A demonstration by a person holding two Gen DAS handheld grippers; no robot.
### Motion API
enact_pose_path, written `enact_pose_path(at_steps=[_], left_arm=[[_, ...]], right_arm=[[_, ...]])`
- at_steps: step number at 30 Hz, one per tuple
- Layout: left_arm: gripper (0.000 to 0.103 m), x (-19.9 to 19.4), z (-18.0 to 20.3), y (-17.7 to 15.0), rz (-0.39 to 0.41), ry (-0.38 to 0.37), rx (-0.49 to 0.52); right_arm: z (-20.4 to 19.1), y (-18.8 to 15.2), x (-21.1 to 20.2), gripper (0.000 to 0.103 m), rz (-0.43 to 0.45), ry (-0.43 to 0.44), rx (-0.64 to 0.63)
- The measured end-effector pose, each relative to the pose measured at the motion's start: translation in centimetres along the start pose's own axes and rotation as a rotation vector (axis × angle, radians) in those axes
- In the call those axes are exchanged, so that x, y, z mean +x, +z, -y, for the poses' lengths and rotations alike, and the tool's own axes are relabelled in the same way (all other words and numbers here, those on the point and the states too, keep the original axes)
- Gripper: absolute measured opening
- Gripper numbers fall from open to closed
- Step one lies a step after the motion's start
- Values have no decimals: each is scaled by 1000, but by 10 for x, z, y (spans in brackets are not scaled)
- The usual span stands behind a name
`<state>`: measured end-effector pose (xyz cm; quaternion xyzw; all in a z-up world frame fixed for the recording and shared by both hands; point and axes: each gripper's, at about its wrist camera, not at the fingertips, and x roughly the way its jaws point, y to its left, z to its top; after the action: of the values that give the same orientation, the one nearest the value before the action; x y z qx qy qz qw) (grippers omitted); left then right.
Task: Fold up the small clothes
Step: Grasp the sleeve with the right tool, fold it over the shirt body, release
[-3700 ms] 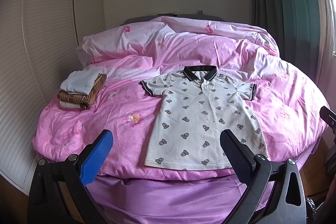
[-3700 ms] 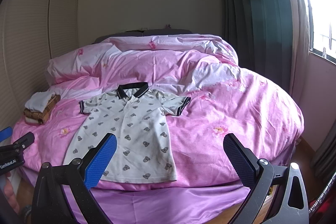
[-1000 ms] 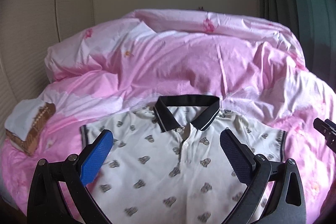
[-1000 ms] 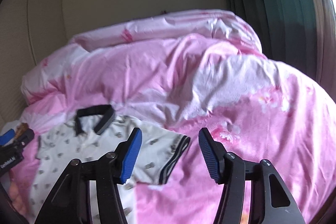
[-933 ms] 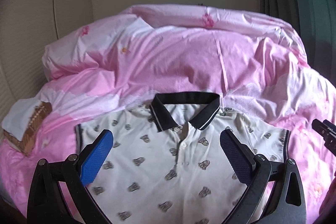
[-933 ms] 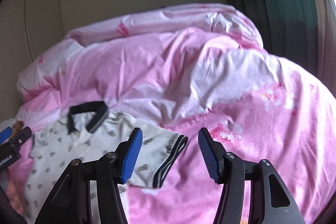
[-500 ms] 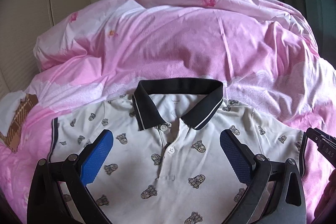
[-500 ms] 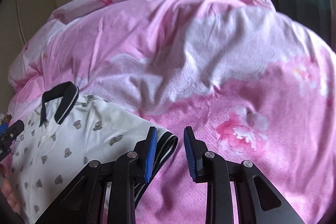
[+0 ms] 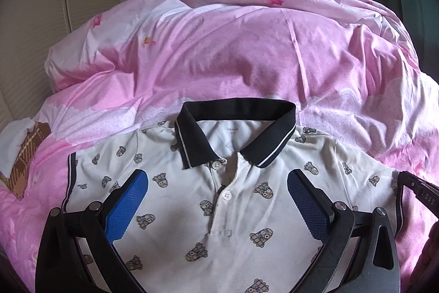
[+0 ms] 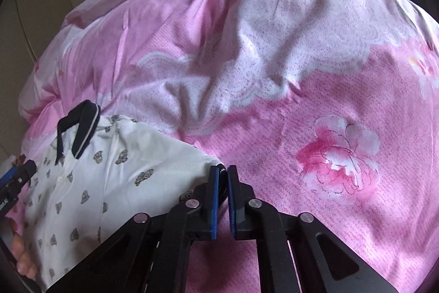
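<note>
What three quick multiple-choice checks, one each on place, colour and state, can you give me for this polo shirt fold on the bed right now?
1. Where does the right gripper meet the polo shirt?
A. at the collar
B. at the sleeve edge
C. at the bottom hem

2. What colour is the collar?
A. black with a thin white stripe
B. plain pink
C. brown check

3. How does the left gripper stand?
A. shut on the placket
B. shut on the quilt
C. open over the shirt's chest

Answers:
1 B, its pads pinch the sleeve's dark trim.
2 A, the stripe runs along the collar's edge.
3 C, its blue pads stand wide apart.
</note>
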<state>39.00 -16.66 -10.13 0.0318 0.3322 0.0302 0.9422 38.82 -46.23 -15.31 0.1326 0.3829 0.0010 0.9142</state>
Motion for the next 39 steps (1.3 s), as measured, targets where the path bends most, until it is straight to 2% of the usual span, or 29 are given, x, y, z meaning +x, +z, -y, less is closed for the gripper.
enact_pose_path(at_steps=[5, 10, 14, 20, 25, 30, 34, 36, 39], left_arm=[[103, -7, -12, 1, 1, 12, -6], [103, -16, -35, 5, 7, 22, -34], [103, -25, -56, 7, 15, 30, -56], [103, -36, -93, 6, 17, 44, -86], [103, -41, -124, 0, 16, 66, -111], [103, -40, -143, -5, 1, 78, -126], [103, -40, -145, -9, -8, 82, -110], [103, -40, -143, -10, -8, 84, -102], [103, -38, -140, -11, -13, 79, -100]], right_arm=[[-7, 1, -15, 5, 35, 0, -1], [-30, 10, -38, 5, 71, 14, -28], [-65, 18, -56, 5, 98, 29, -77], [-131, 24, -59, 5, 81, 58, -155], [-189, 15, -43, 5, 32, 78, -213], [-230, -1, -2, 5, -32, 59, -242], [-241, -12, 29, 5, -61, 35, -228], [-239, -16, 39, 5, -86, 52, -206], [-237, -21, 36, 8, -80, 73, -221]])
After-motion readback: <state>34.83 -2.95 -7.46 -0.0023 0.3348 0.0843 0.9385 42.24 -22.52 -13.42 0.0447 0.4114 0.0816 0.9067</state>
